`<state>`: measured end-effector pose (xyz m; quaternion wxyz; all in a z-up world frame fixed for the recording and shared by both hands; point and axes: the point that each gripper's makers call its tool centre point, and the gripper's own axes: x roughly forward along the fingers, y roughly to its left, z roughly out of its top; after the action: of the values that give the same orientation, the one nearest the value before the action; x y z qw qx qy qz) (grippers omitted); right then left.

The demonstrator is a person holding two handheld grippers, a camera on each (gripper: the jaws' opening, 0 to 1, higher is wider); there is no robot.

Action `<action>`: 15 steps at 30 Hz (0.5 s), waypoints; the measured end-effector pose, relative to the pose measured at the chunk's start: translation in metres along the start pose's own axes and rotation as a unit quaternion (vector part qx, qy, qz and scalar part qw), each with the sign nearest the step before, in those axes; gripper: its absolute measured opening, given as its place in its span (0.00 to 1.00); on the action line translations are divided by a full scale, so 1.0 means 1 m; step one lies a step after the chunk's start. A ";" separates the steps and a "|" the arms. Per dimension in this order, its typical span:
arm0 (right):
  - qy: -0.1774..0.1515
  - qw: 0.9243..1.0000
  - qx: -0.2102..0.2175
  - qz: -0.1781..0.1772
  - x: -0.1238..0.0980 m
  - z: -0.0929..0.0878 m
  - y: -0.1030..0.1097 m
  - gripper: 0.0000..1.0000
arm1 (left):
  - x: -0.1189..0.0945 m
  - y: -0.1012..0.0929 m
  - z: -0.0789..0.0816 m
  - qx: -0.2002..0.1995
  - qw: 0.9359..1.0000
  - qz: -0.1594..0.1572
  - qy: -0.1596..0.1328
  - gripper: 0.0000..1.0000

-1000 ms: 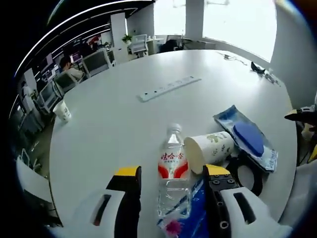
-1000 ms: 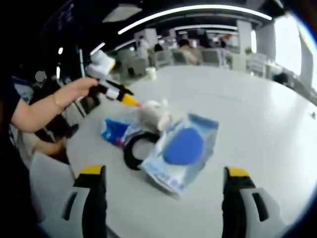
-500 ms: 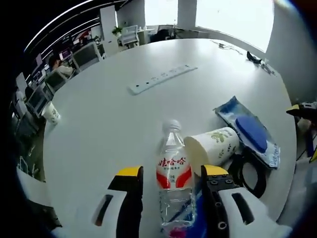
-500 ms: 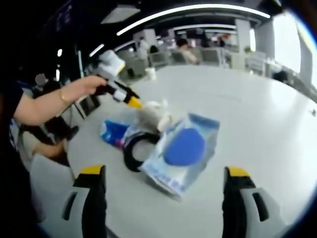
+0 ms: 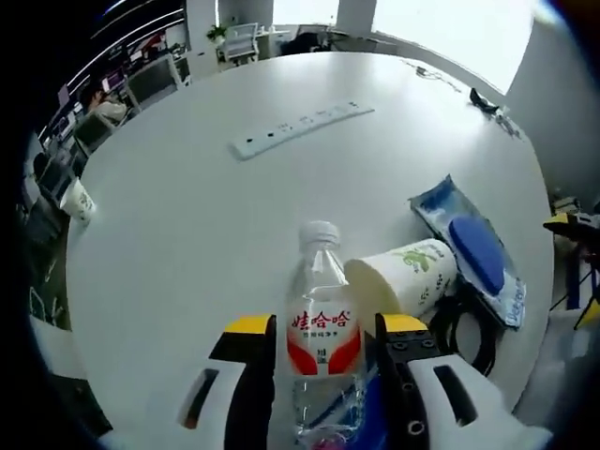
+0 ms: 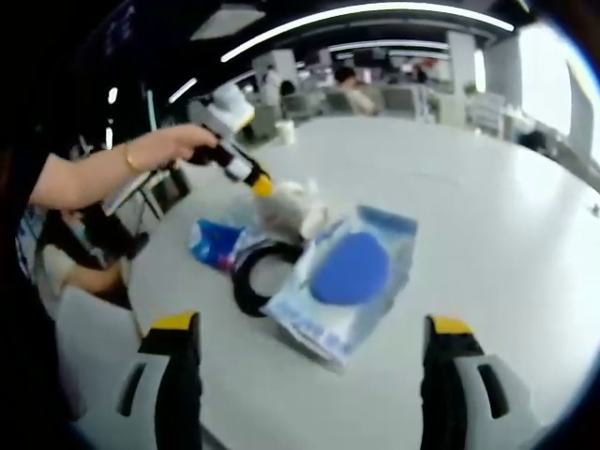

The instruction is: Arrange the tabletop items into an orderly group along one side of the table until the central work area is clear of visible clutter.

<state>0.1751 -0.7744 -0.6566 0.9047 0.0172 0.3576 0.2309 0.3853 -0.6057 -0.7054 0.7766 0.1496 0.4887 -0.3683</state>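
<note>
Left tongs (image 5: 322, 330) clenched on water bottle (image 5: 322, 323); right tongs (image 6: 309, 328) released over blue packet (image 6: 344, 278); next, stand bottle beside paper cup (image 5: 401, 281).

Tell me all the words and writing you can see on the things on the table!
"娃哈哈" in white on the red label of the water bottle.
Paper cup: a green leafy print, no words to read.
Clear packet with the blue disc: print too small and blurred to read.
Power strip: no writing readable.
</note>
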 end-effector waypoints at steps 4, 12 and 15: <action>0.003 1.000 0.000 0.000 0.000 -0.002 0.001 0.96 | 0.002 0.002 0.003 0.014 1.000 0.008 0.008 0.39; 0.006 1.000 0.003 0.003 0.001 -0.005 0.003 0.96 | 0.014 0.002 -0.006 0.020 0.998 0.014 0.049 0.37; 0.011 1.000 0.000 0.000 0.001 -0.008 0.002 0.96 | 0.016 0.004 -0.007 0.020 0.998 0.020 0.058 0.36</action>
<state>0.1696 -0.7735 -0.6629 0.9005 0.0149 0.3678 0.2314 0.3874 -0.6061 -0.7234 0.7509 0.1956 0.5227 -0.3530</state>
